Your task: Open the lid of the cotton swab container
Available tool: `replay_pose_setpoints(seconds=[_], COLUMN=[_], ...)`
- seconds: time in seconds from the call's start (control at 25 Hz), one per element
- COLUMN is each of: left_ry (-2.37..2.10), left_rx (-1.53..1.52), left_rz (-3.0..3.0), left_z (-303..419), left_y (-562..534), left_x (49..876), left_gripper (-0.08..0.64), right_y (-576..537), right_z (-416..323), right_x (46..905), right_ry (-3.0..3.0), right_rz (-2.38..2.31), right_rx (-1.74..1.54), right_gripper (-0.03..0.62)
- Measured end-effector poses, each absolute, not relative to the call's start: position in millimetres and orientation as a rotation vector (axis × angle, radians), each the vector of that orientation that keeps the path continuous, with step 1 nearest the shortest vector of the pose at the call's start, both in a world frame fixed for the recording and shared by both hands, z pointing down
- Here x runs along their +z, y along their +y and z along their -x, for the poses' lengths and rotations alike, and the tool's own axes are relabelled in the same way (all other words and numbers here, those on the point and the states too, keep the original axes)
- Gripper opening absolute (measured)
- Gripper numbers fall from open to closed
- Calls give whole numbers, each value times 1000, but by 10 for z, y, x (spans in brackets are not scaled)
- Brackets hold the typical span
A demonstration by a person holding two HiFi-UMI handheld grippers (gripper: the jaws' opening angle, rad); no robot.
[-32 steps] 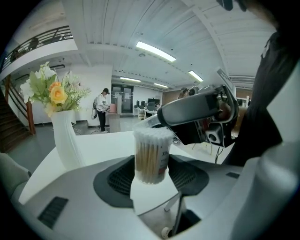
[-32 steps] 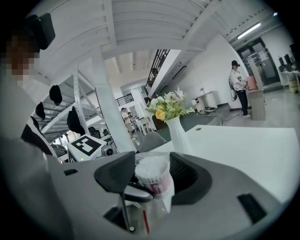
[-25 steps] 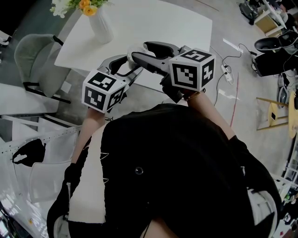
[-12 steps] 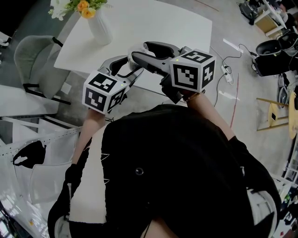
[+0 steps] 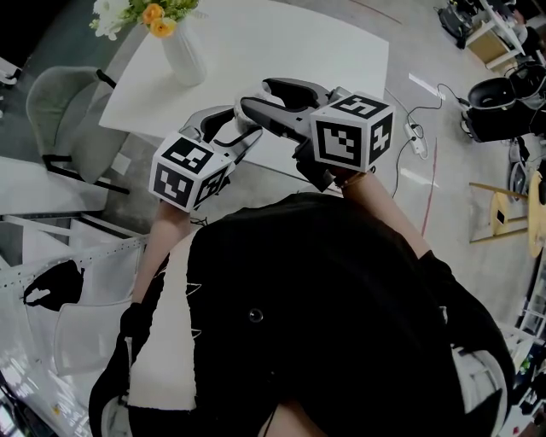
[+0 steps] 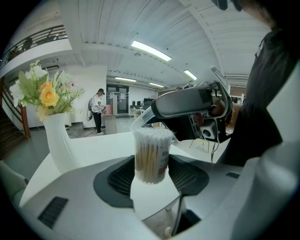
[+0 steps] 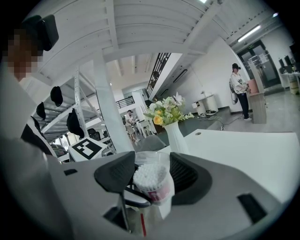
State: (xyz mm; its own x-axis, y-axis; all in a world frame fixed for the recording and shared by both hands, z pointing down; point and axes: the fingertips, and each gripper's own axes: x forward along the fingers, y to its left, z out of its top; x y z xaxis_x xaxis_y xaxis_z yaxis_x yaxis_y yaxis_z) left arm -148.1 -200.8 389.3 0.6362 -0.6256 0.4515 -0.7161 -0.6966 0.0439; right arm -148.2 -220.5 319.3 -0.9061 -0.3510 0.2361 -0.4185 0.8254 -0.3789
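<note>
Both tools up in the air over the near edge of the bench (image 5: pixel 281 43), tips meeting, neither resting on it. Left tool (image 6: pixel 152 174) is clamped on the cotton swab container (image 6: pixel 151 157), pads on both sides, container upright. Right tool (image 7: pixel 152 174) comes in from the opp. side, jaws closed on the clear lid (image 7: pixel 153 156). Lid is tipped up off the container, swabs (image 7: pixel 149 177) bare at the top. Can't tell if the lid's still joined at one side. In the head view the container is hidden behind the tools. Vase (image 5: pixel 183 47) w/ flowers (image 5: pixel 141 10) stands by the bench's left edge, well apart from the tools.
</note>
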Motion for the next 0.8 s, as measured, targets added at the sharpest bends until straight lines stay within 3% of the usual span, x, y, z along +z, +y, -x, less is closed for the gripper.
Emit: replay_pose_setpoints(seconds=[0.8], left_ry=[-979], left_rx=[653], left_rz=[-2682], left_z=[1472], left_y=[-1906], left_x=[3978], left_gripper=[236], right_y=[-2274], right_z=[1542], right_x=[3182], right_ry=[-2876], right_rz=[-625], right_rx=[716], right_gripper=[244])
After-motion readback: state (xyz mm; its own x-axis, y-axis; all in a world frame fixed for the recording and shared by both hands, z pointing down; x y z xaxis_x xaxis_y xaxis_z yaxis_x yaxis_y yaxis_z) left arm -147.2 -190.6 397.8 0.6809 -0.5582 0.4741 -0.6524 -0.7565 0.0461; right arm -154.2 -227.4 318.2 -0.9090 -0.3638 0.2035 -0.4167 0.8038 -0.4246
